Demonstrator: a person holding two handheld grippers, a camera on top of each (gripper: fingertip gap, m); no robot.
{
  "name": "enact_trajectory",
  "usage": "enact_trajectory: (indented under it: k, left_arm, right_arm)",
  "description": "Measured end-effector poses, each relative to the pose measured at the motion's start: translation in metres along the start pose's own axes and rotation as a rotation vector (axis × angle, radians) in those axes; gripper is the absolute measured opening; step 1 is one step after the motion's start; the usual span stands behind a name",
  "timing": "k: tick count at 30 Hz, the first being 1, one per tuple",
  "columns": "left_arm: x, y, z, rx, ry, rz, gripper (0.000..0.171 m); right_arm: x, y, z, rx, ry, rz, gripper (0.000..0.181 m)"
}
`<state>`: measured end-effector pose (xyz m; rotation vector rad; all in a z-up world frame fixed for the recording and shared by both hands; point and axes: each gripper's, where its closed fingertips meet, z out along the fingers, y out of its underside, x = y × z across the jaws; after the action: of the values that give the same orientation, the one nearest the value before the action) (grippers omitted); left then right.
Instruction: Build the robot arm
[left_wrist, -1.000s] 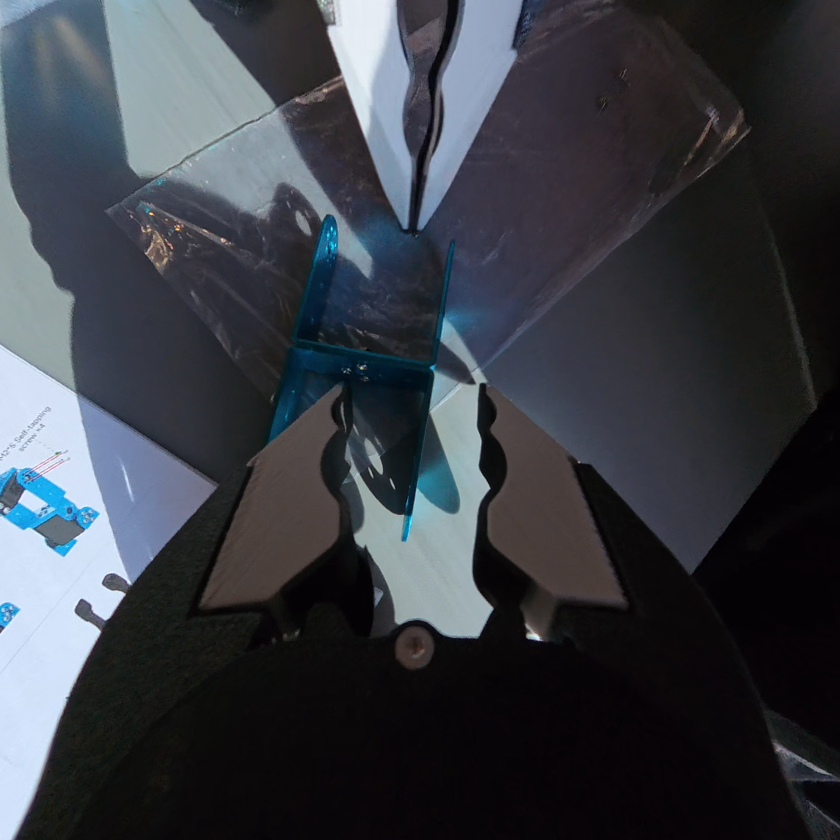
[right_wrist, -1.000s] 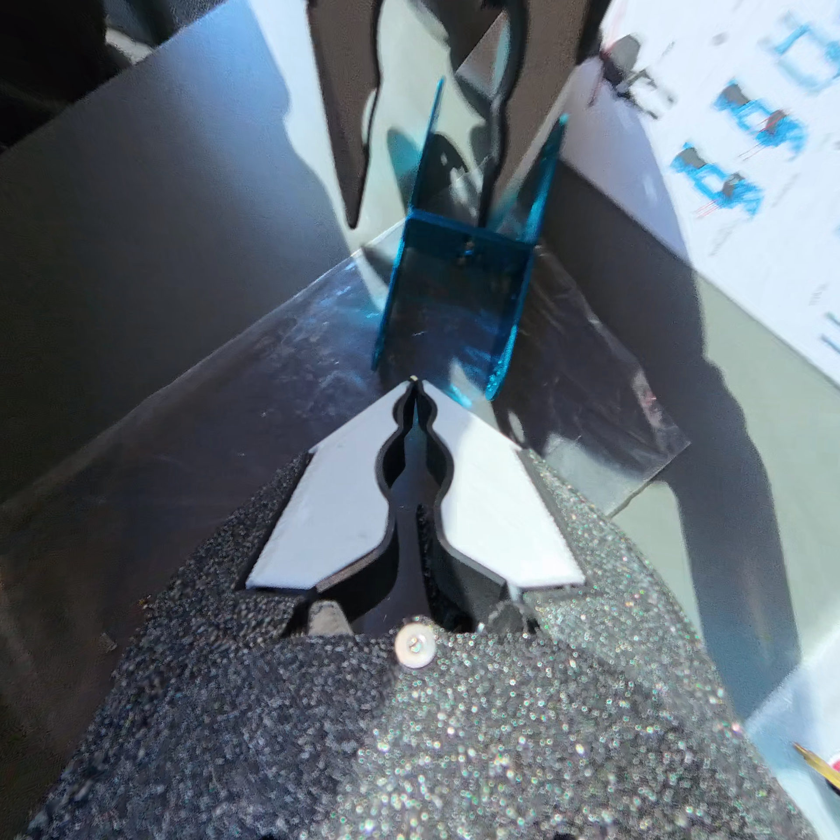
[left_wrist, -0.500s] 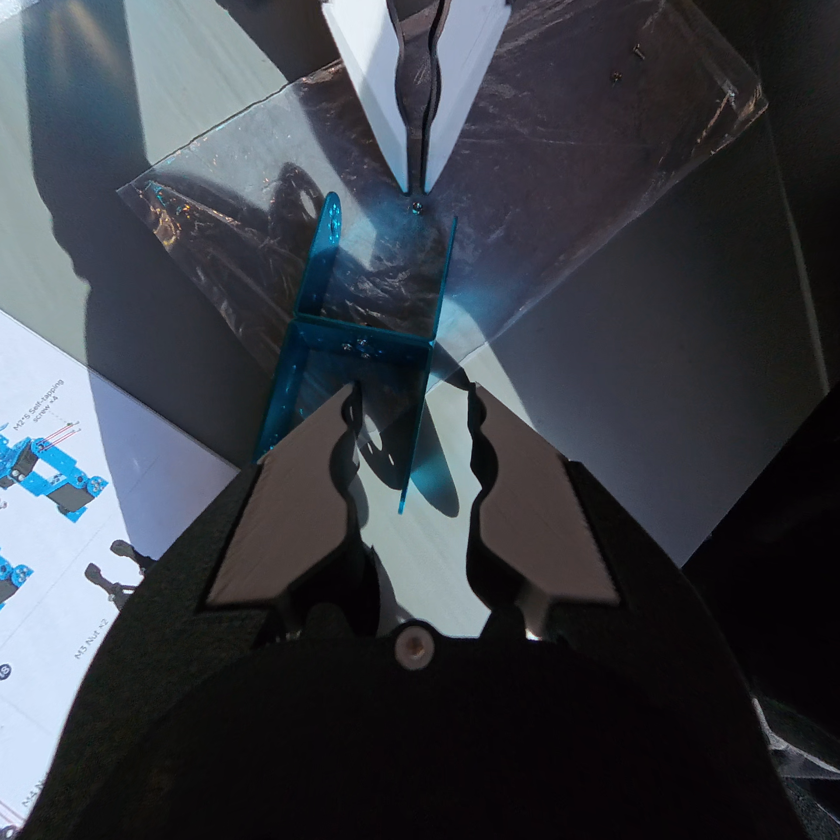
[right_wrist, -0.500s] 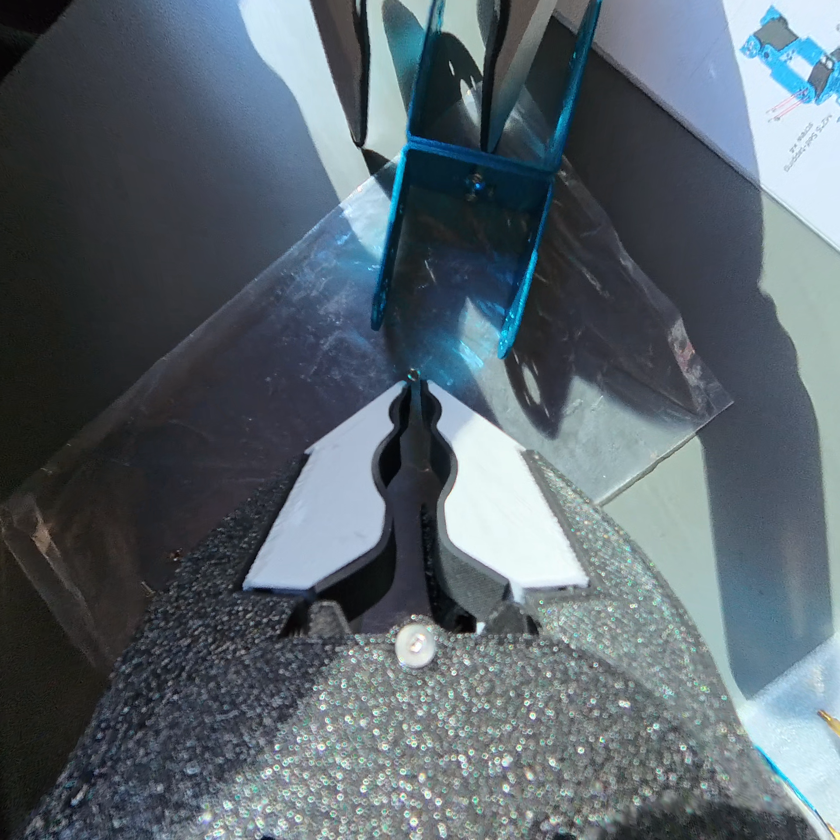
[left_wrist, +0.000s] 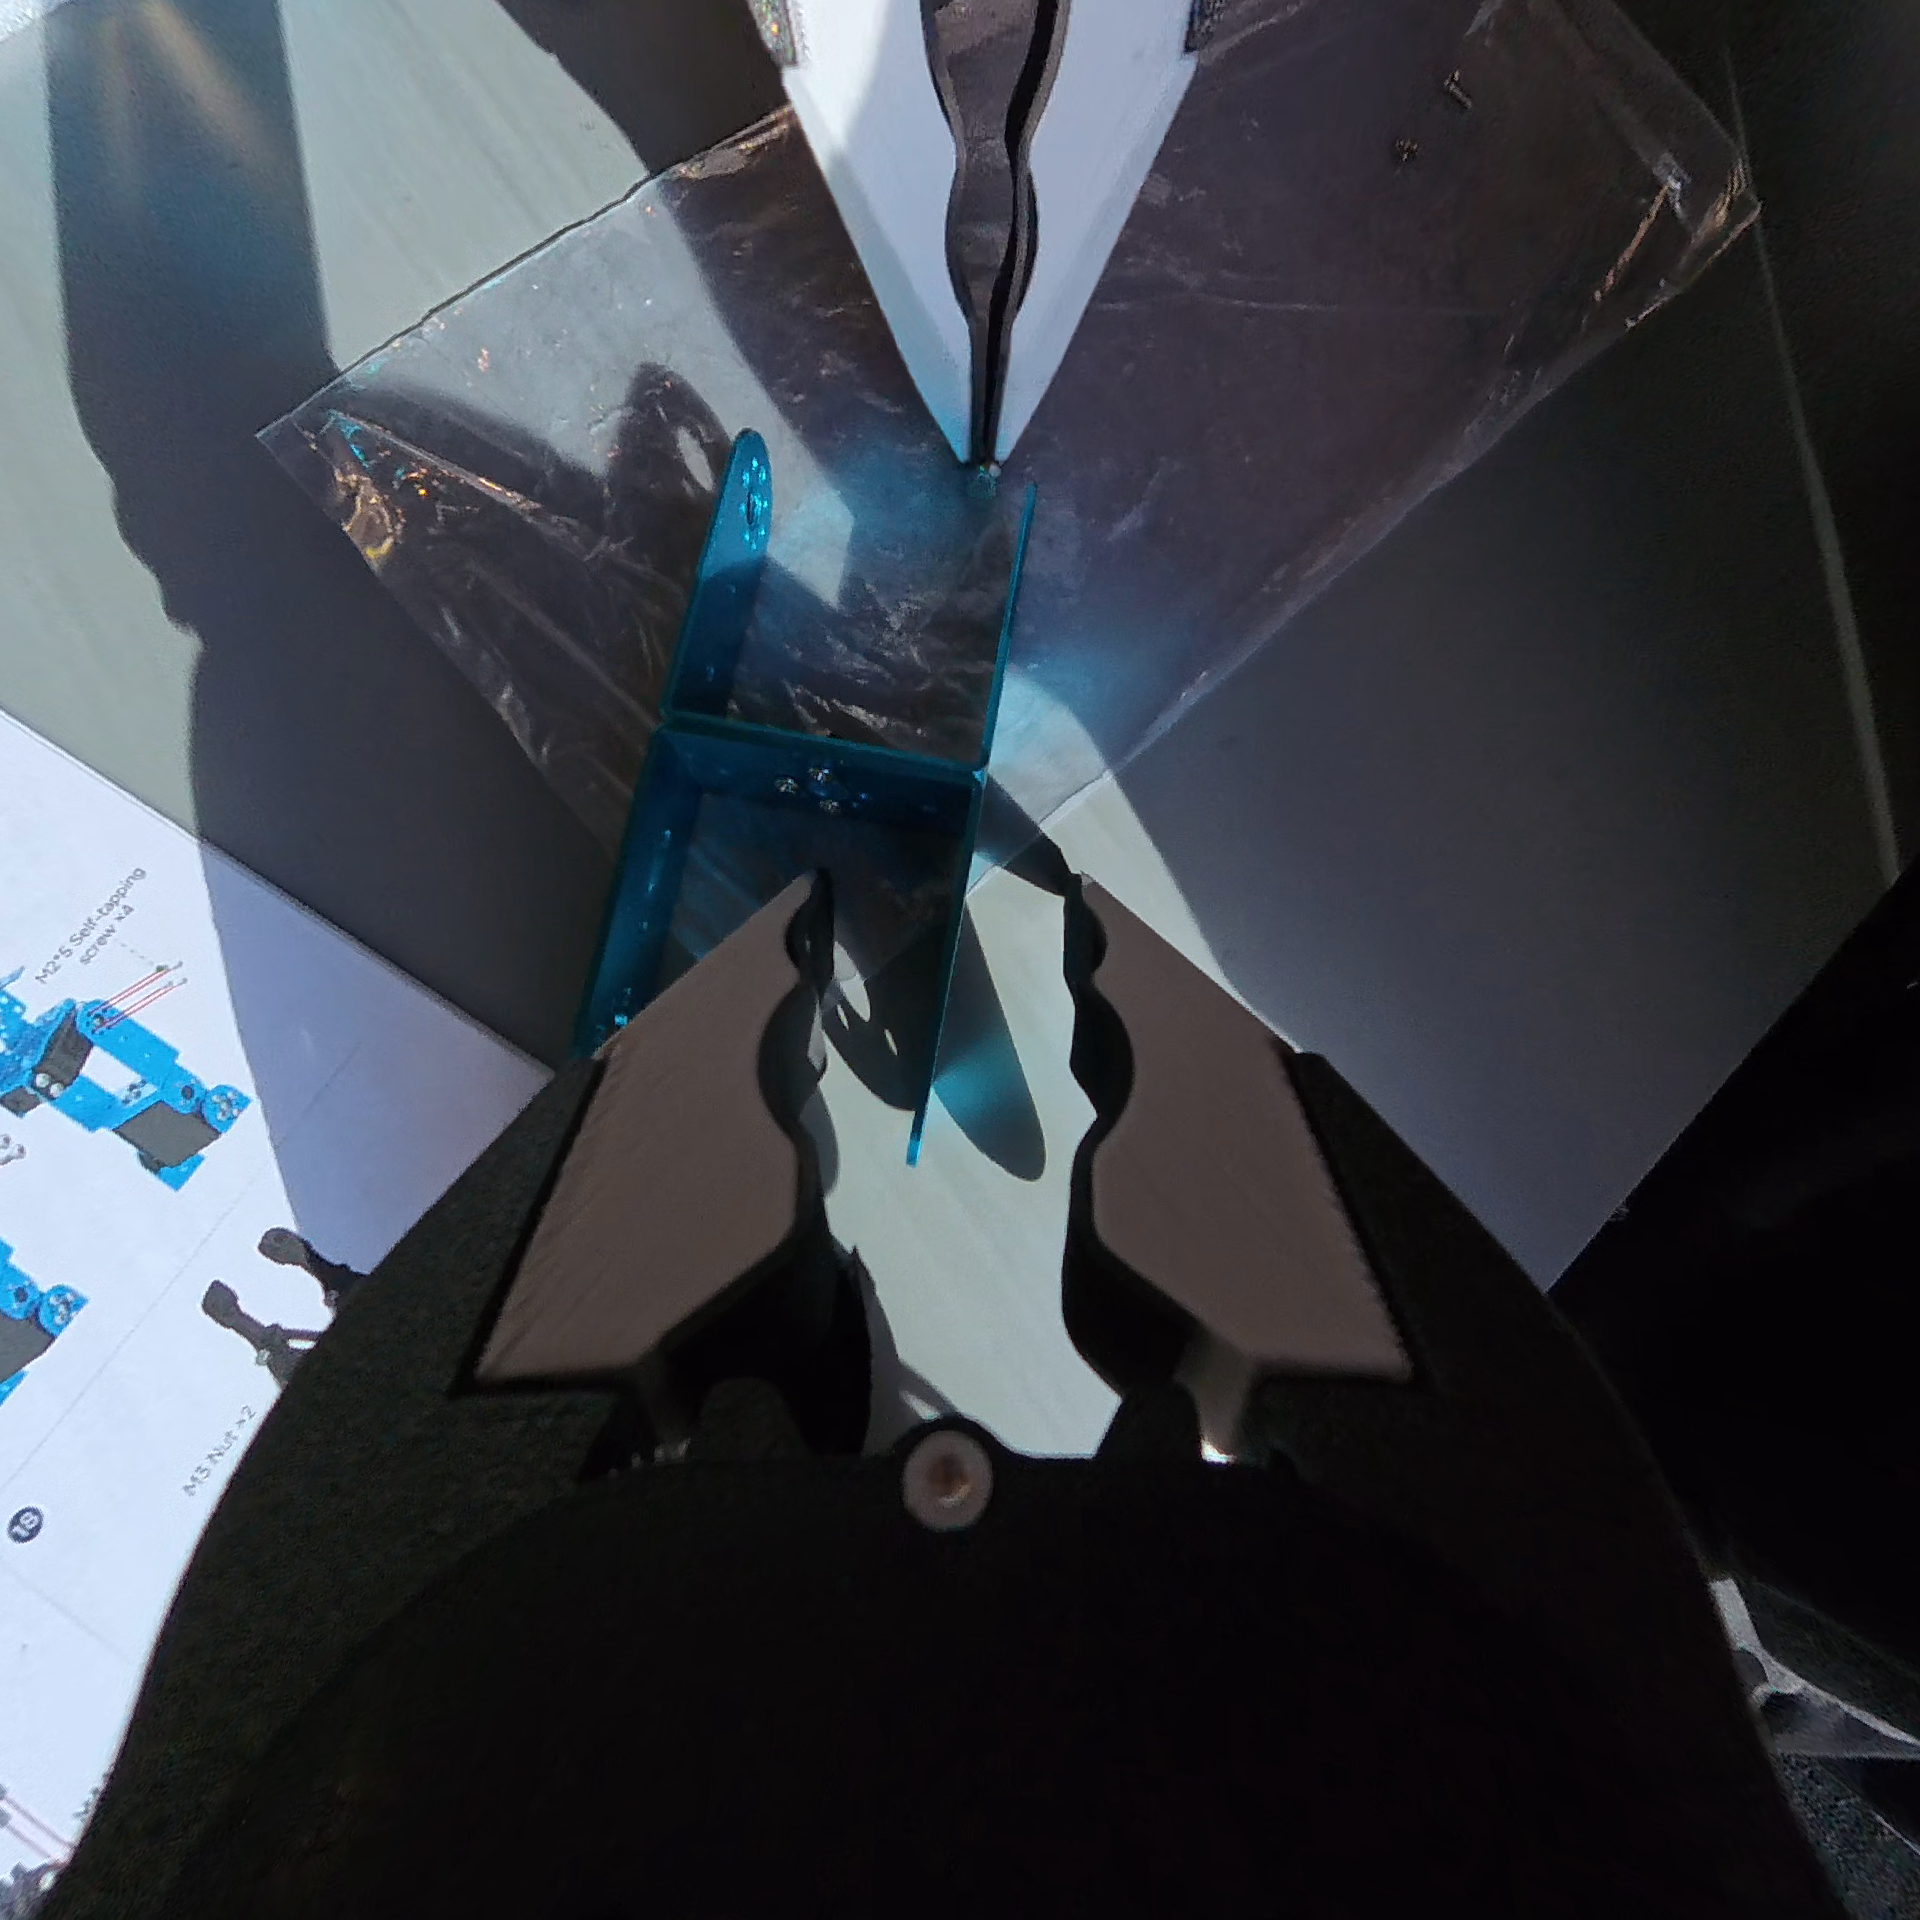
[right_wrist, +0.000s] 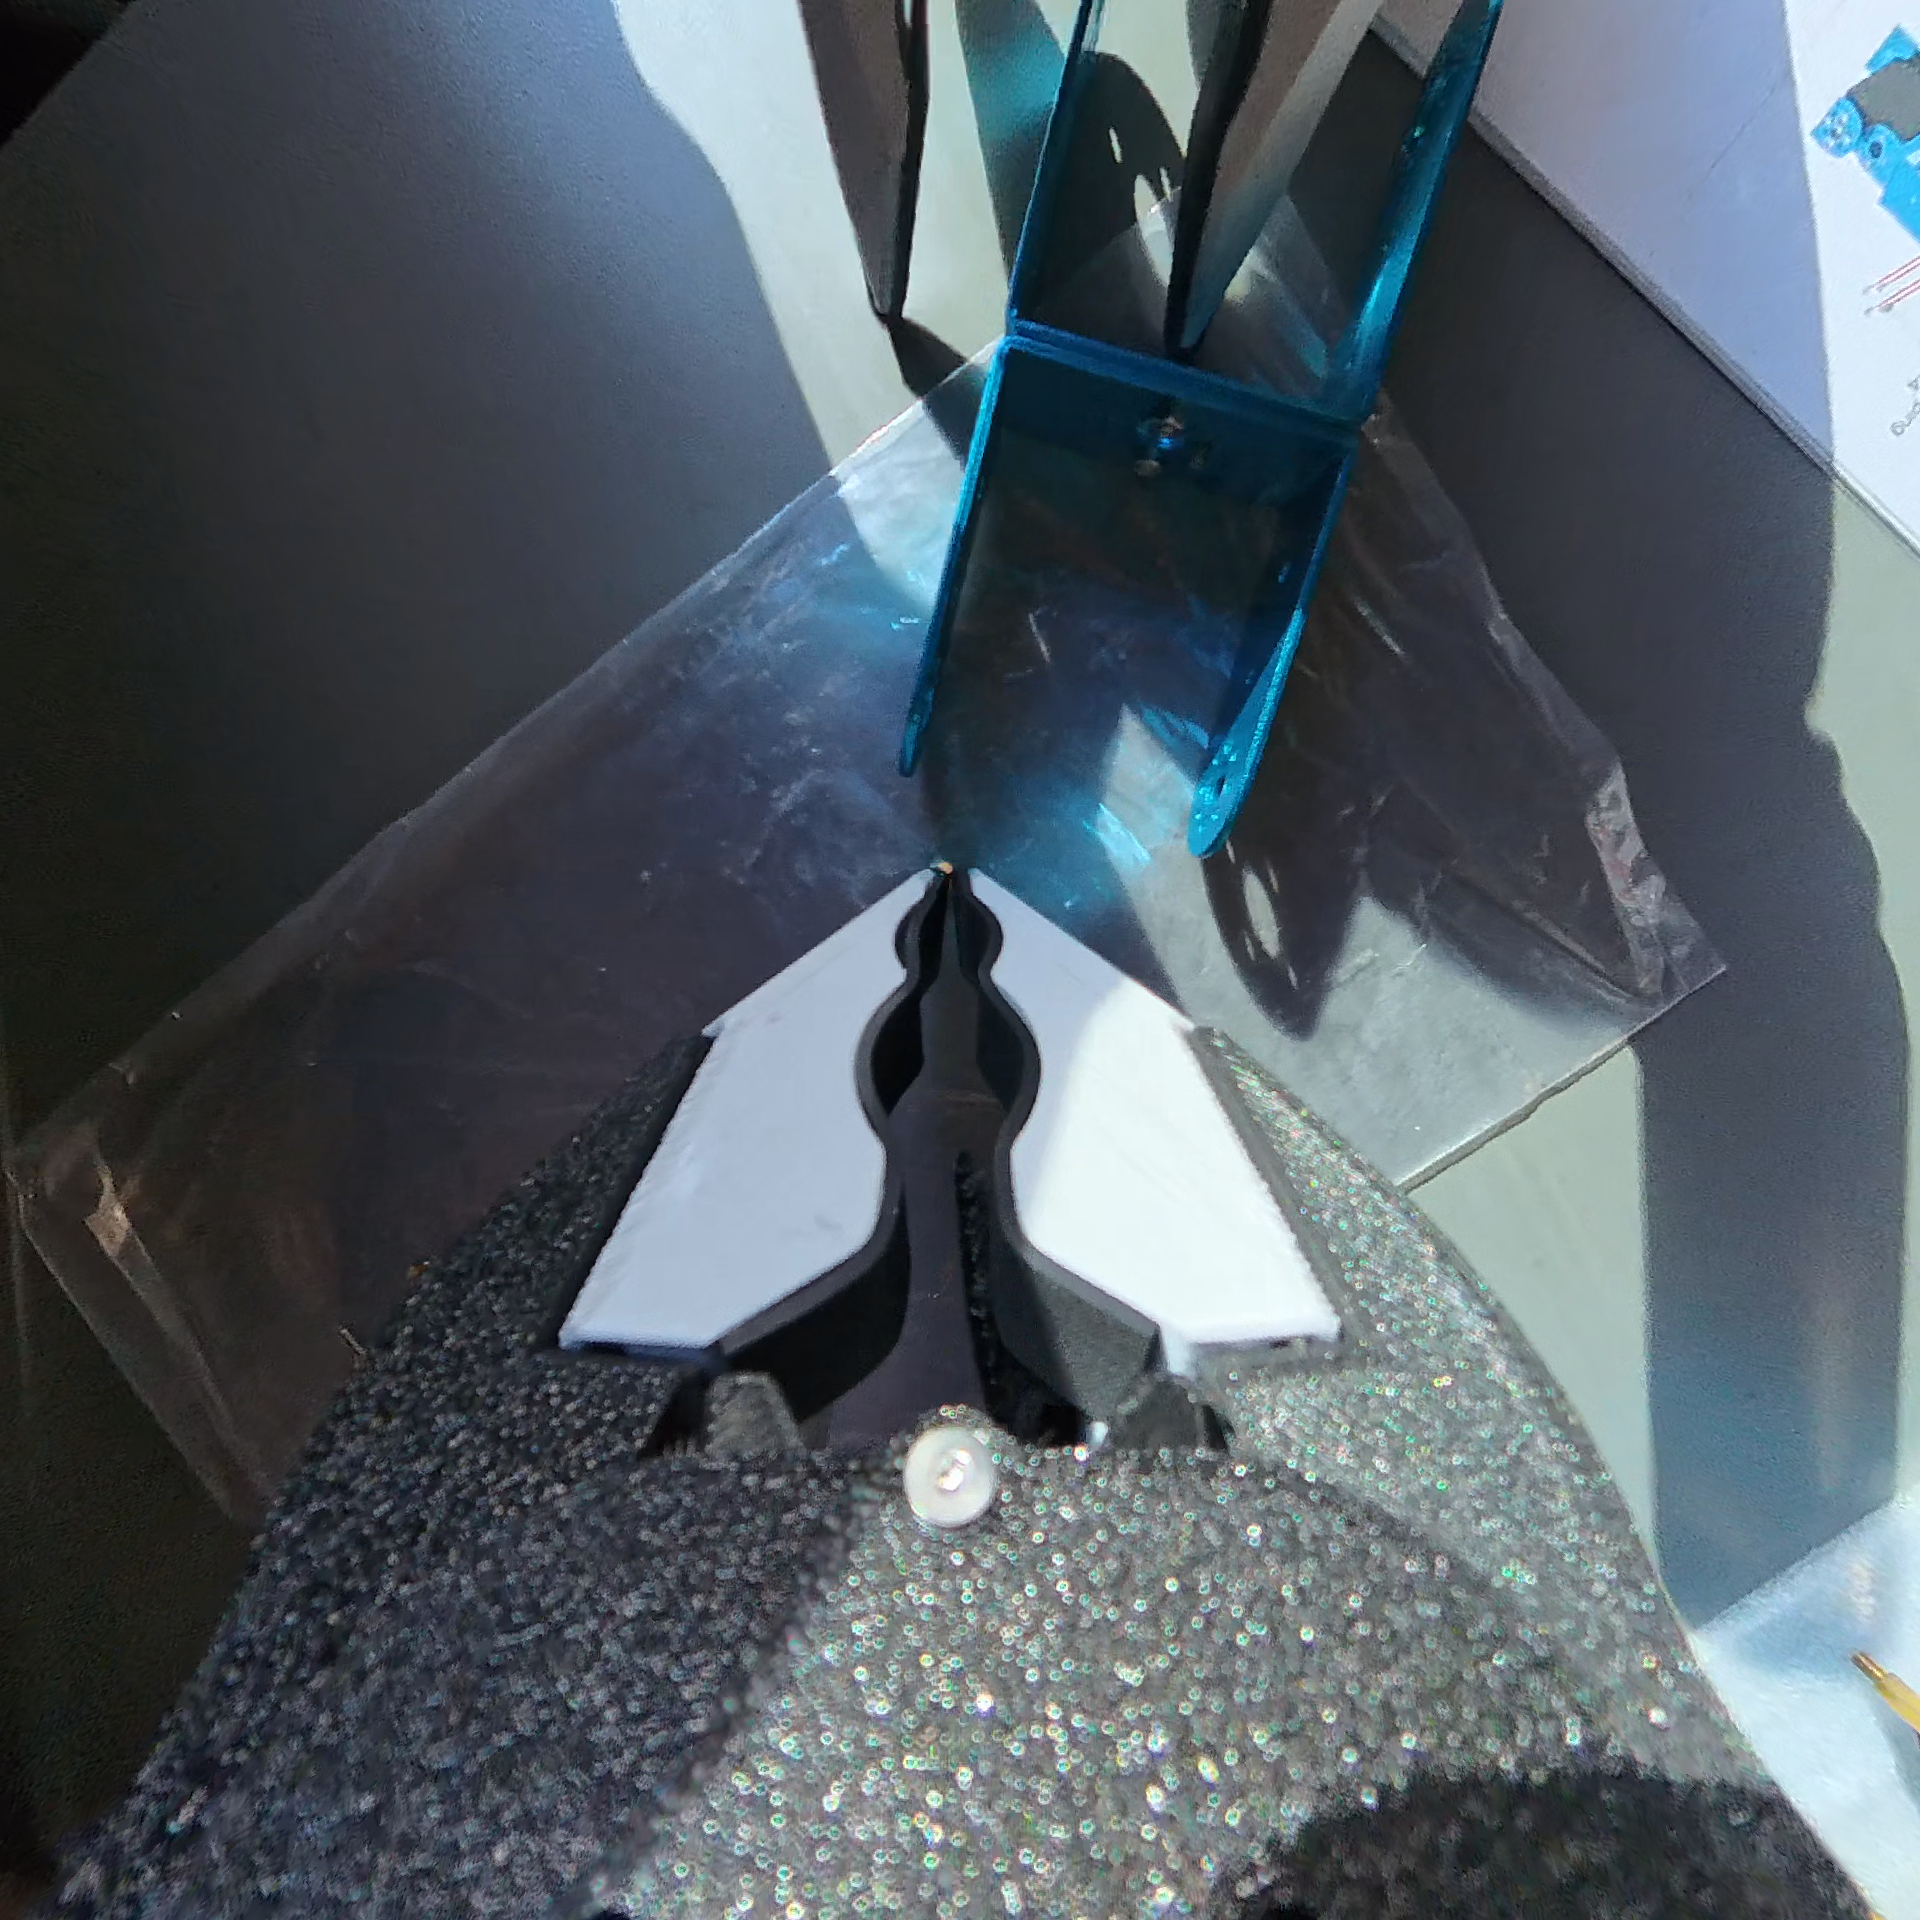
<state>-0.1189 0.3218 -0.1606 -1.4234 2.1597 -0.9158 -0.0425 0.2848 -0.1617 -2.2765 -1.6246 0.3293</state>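
My left hand-held gripper (left_wrist: 940, 894) has its fingers spread apart; my right hand-held gripper (right_wrist: 945, 878), pointing toward it, has its fingertips pressed together.

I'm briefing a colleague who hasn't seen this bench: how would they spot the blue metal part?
Find the clear plastic sheet lying on the pale table. Half on its near edge, between the two facing tools, stands the blue H-shaped metal bracket. It is the only shiny blue solid piece; the other blue shapes are flat drawings on the white instruction sheet.

Two grippers (left_wrist: 940, 894) (right_wrist: 948, 878), one blue bracket (left_wrist: 821, 774), one clear plastic bag (left_wrist: 1299, 343) and one printed instruction sheet (left_wrist: 125, 1091) are counted.
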Motion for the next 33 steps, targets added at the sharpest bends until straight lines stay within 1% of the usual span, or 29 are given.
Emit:
enact_trajectory:
  k: [6, 9, 12, 16, 18, 23, 33]
  left_arm:
    - [0.000, 0.000, 0.000, -0.006, -0.007, 0.007, 0.043]
    - [0.000, 0.000, 0.000, -0.006, -0.013, 0.009, 0.043]
    - [0.000, 0.000, -0.001, -0.005, -0.017, 0.009, 0.043]
    - [0.000, 0.000, -0.001, -0.005, -0.017, 0.011, 0.042]
    - [0.000, 0.000, -0.001, -0.005, -0.018, 0.013, 0.042]
    - [0.000, 0.000, -0.001, -0.004, -0.019, 0.012, 0.042]
    - [0.001, 0.000, -0.001, -0.007, -0.025, 0.016, 0.042]
  right_arm:
    - [0.000, 0.002, -0.001, -0.014, 0.015, -0.011, 0.001]
    - [-0.001, 0.003, -0.001, -0.028, 0.048, -0.038, 0.001]
    - [0.000, 0.006, -0.002, -0.038, 0.138, -0.084, 0.000]
    - [-0.001, 0.007, -0.003, 0.004, 0.275, -0.137, 0.000]
    - [-0.002, 0.009, -0.004, 0.015, 0.308, -0.136, 0.000]
    - [-0.005, 0.013, -0.007, 0.040, 0.276, -0.068, 0.003]
    - [-0.004, 0.016, -0.008, 0.036, 0.226, 0.019, 0.007]
